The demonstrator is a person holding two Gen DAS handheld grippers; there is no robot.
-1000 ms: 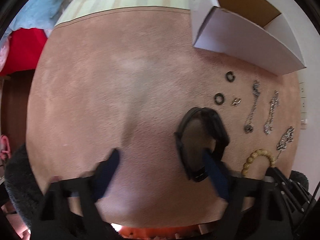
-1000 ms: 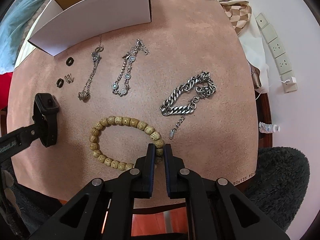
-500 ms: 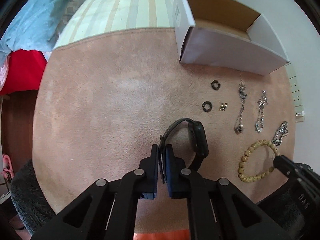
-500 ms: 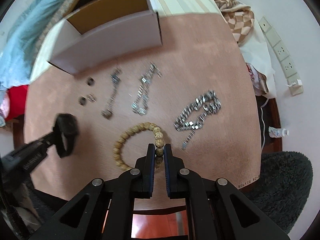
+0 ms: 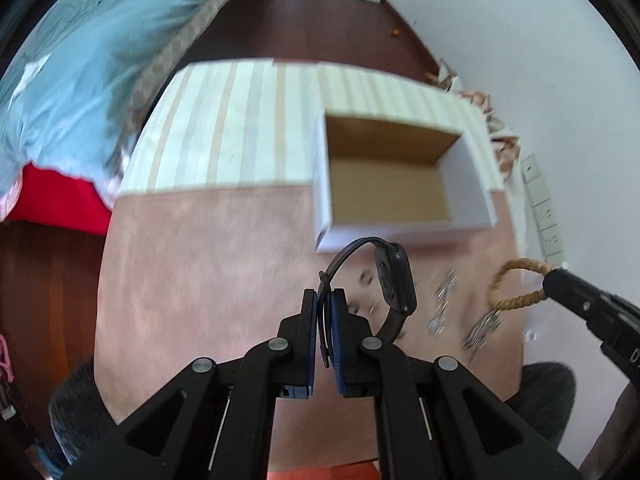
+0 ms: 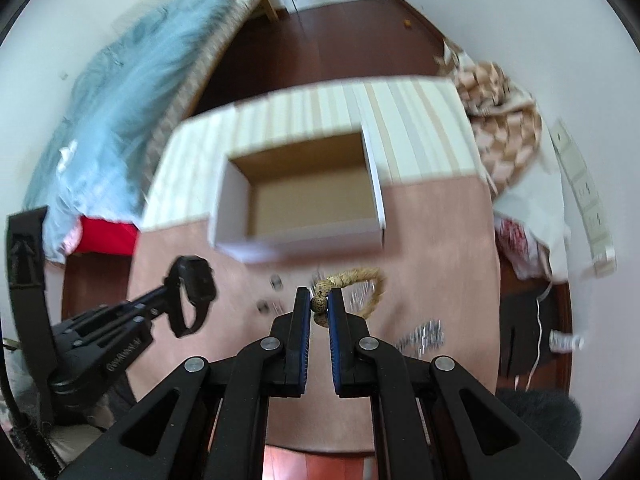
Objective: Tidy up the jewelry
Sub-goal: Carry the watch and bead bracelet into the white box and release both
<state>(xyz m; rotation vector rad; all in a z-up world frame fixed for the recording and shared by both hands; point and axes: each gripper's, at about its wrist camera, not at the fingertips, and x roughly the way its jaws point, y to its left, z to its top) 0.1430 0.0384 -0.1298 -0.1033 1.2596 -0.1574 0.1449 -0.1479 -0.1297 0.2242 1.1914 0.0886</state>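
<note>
While your left gripper hangs above the pink mat, its jaws are clamped on the strap of the black watch, which dangles clear of the surface just below the box's near wall in the left wrist view. Your right gripper has its jaws pinched together on one bead of the wooden bead bracelet, and the loop hangs off to the right of the fingers, likewise off the mat. From the left wrist view you can see that bracelet held by the other tool over the mat's right edge. Both views are blurred. The open white cardboard box sits at the far edge of the mat, partly on the striped cloth that covers the far part of the table, and its brown inside shows nothing in it. On the mat, between the box and your grippers, lie the small dark rings and, nearer the right edge, the silver chains, all smeared by the blur.
</note>
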